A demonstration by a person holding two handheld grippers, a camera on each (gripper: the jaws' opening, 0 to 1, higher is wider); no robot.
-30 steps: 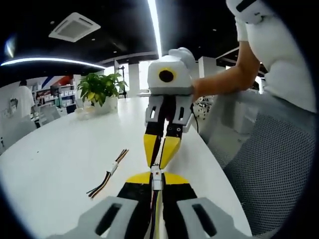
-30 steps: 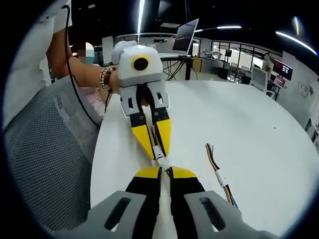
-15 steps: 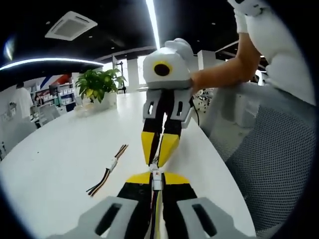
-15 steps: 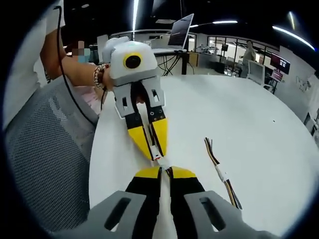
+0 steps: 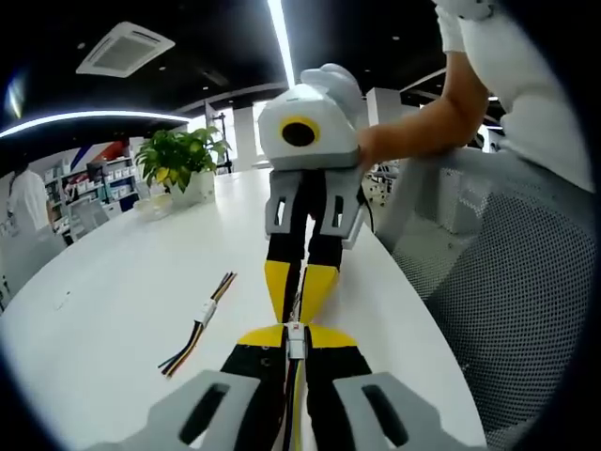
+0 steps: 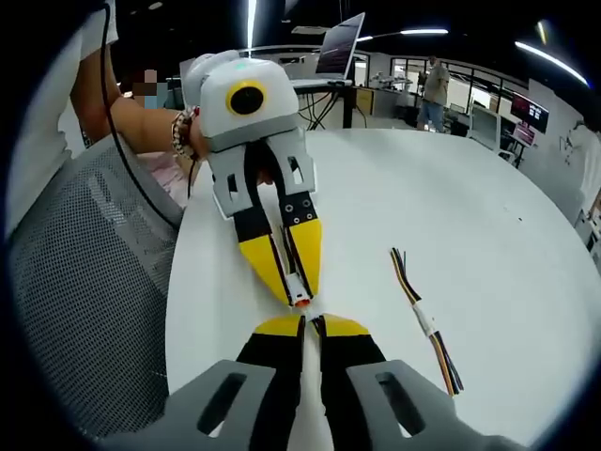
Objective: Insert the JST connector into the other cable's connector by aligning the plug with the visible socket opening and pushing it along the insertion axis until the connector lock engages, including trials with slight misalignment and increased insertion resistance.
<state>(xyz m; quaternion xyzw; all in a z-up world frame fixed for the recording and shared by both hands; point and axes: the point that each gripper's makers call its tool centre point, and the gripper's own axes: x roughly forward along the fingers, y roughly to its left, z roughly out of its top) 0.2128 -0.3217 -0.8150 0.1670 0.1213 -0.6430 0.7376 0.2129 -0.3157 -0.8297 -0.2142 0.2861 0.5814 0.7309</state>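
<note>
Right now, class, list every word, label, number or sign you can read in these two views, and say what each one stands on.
None can be read.
The white tag on the loose striped cable lying on the white table: too small to read.
The far wall displays: blurred.
The white connector between the yellow fingers: no legible marking.

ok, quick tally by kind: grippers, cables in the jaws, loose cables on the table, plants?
Grippers: 2, left gripper and right gripper, tip to tip.
Held cable connectors: 2, white connector in the left, red-tipped connector.
Spare cable lying on the table: 1.
Potted plant: 1.
Total: 6.
</note>
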